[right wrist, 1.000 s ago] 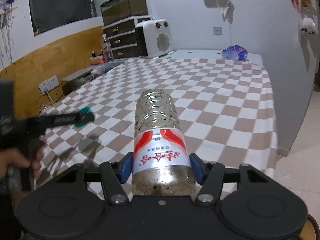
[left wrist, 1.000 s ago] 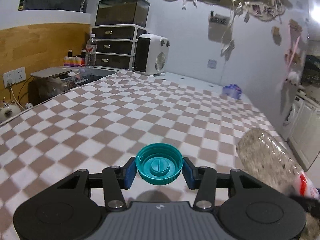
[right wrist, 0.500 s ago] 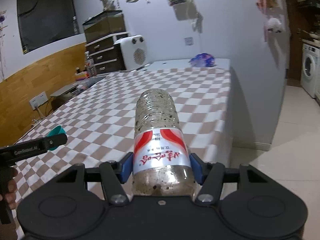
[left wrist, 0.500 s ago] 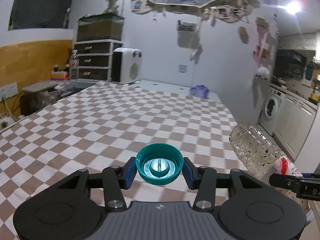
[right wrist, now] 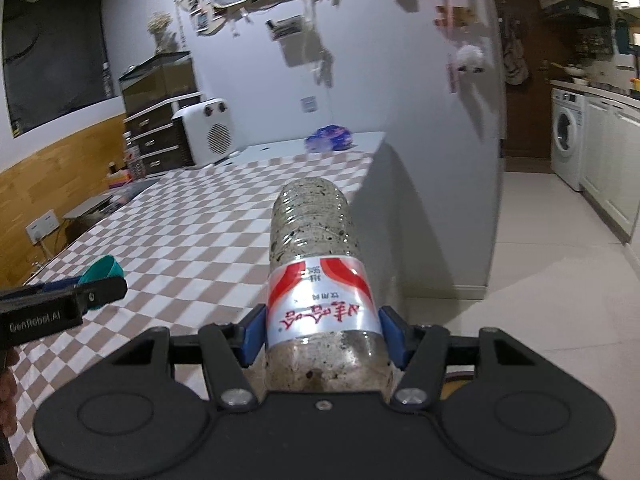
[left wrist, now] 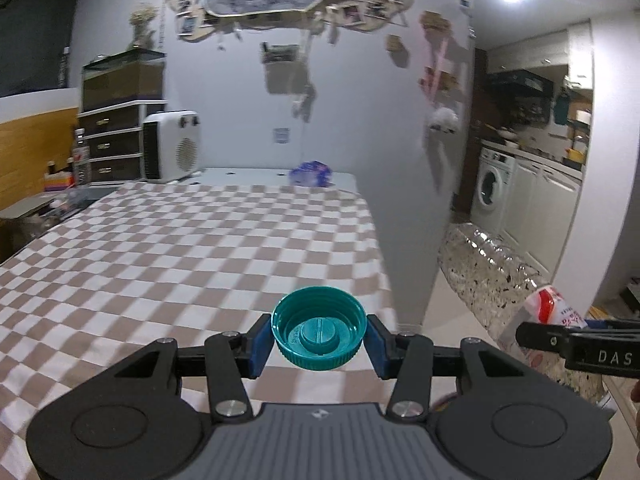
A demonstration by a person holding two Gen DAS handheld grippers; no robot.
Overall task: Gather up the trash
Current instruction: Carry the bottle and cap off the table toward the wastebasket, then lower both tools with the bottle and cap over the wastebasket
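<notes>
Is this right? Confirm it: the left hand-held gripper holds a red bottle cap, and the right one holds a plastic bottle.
Not quite. The cap in the left hand-held gripper is teal, not red, as the left wrist view shows. The right hand-held gripper does hold the plastic bottle.

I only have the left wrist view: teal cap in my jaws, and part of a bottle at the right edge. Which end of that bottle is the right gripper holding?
Observer: The right gripper is clamped on the bottle at its red-and-white label, base pointing away from the camera.
Operator: Is the label upright?
Observer: No, its print reads upside down in the right wrist view.
Operator: Is there floor ahead on that side?
Observer: Yes, pale tiled floor runs toward a washing machine, right of the checkered table.
</notes>
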